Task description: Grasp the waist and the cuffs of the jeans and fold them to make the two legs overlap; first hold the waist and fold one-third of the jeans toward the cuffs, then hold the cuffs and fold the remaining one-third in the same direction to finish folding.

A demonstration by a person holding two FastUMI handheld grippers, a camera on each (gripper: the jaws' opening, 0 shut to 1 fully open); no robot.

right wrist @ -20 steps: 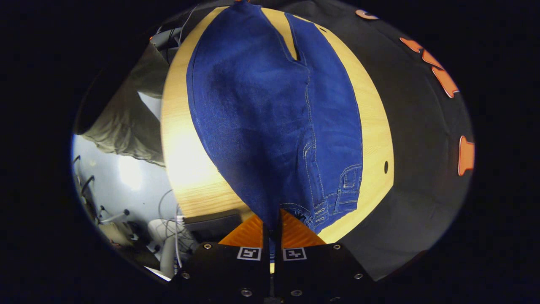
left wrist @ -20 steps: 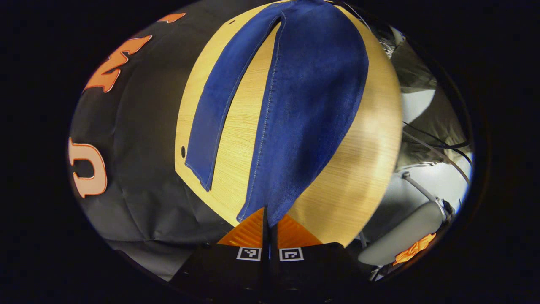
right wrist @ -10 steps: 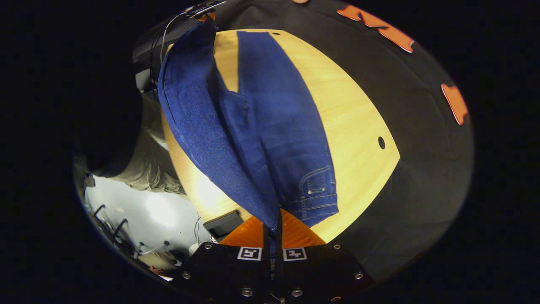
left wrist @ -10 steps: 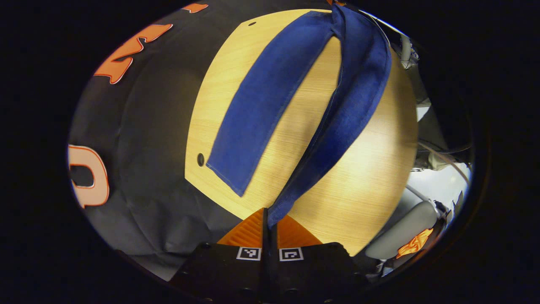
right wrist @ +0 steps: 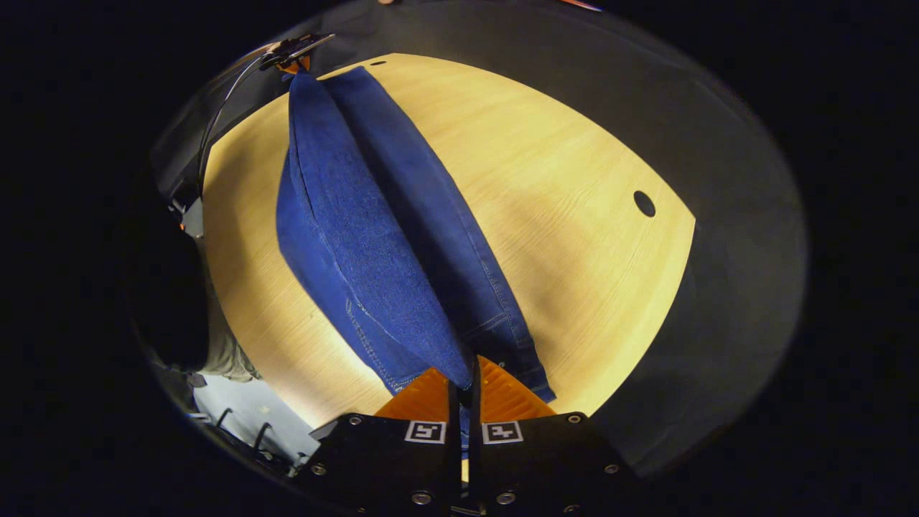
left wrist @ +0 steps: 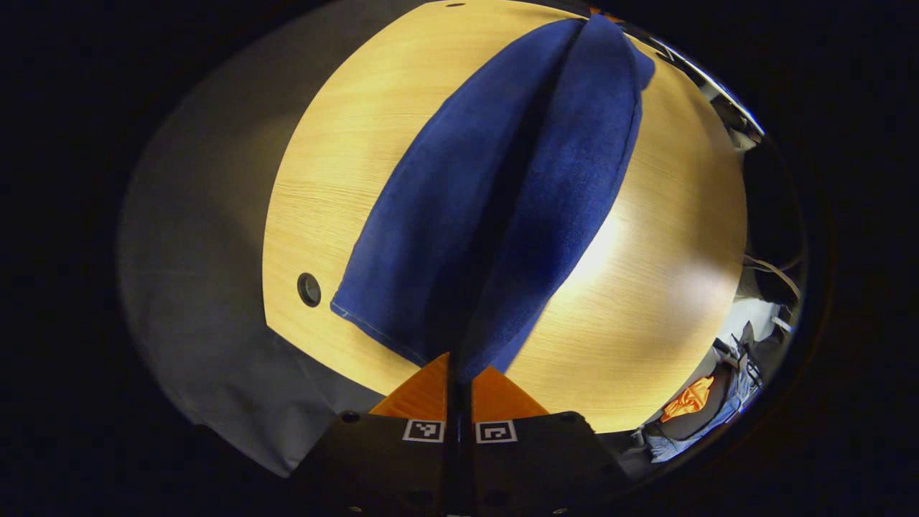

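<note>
Blue jeans (left wrist: 502,201) lie lengthwise on a round wooden table (left wrist: 668,287). In the left gripper view my left gripper (left wrist: 459,370) is shut on the cuff of the raised leg, which hangs over the other leg lying flat. In the right gripper view my right gripper (right wrist: 467,373) is shut on the waist of the jeans (right wrist: 373,237), the lifted half draped above the flat half. At the far end of the jeans in that view, the left gripper (right wrist: 291,54) holds the cuff.
The table (right wrist: 574,237) has a small round hole (right wrist: 644,203) near its edge, seen too in the left gripper view as a hole (left wrist: 309,289). Black cloth surrounds the table. An orange rag (left wrist: 686,398) lies on the floor beyond the table's near edge.
Both grippers have carried the lifted leg across, over the flat leg. The gap of bare wood between the two legs has closed and the legs nearly overlap.
</note>
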